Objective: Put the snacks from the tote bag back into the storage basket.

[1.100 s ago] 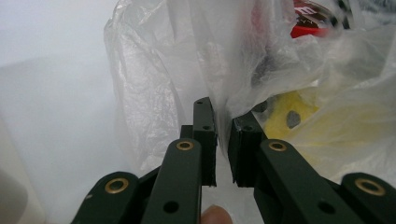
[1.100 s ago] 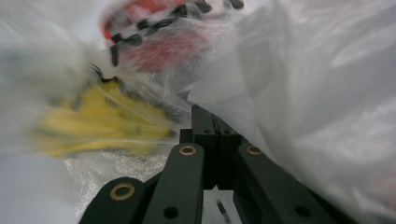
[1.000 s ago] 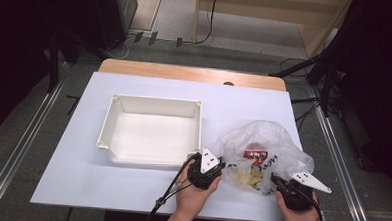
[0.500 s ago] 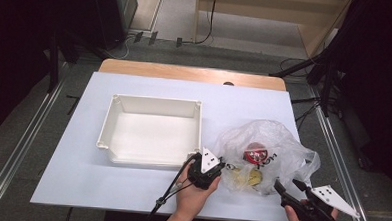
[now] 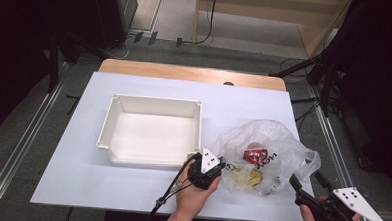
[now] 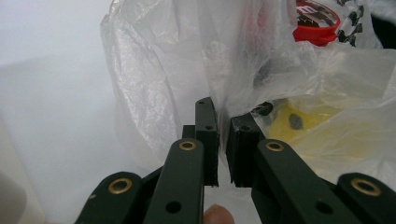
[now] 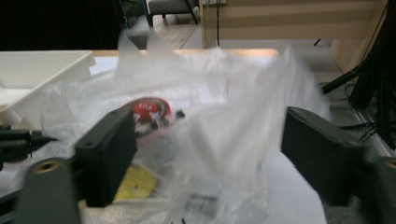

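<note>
Clear crinkled plastic bag [image 5: 262, 153], lying on the near right part of the pale blue table [image 5: 71, 175], just right of the white rectangular plastic tray [image 5: 151, 161]. Inside it, a round red-lidded tub [image 5: 255, 154] and a yellow packet [image 5: 243, 176], seen through the film.

Left tongs [image 5: 219, 167] at the bag's left edge, clenched on a gathered fold of film, pads nipping it tight in the left gripper view [image 6: 223, 140]. Right tongs [image 5: 303, 188] off the bag's near right corner, just been opening, now spread wide; loose film billowing between the pads in the right gripper view [image 7: 210, 140], blurred, nothing pressed.

Looks like opening the bag to get at the contents. To do it well: hold that left pinch firm and low, as an anchor. Bring the right tongs onto the opposite lip of the mouth, taking one layer of film only, not both. Pull apart gently and level, no yanking, since thin film tears and slips easily. Watch the tub, likely to roll once the mouth gapes.
</note>
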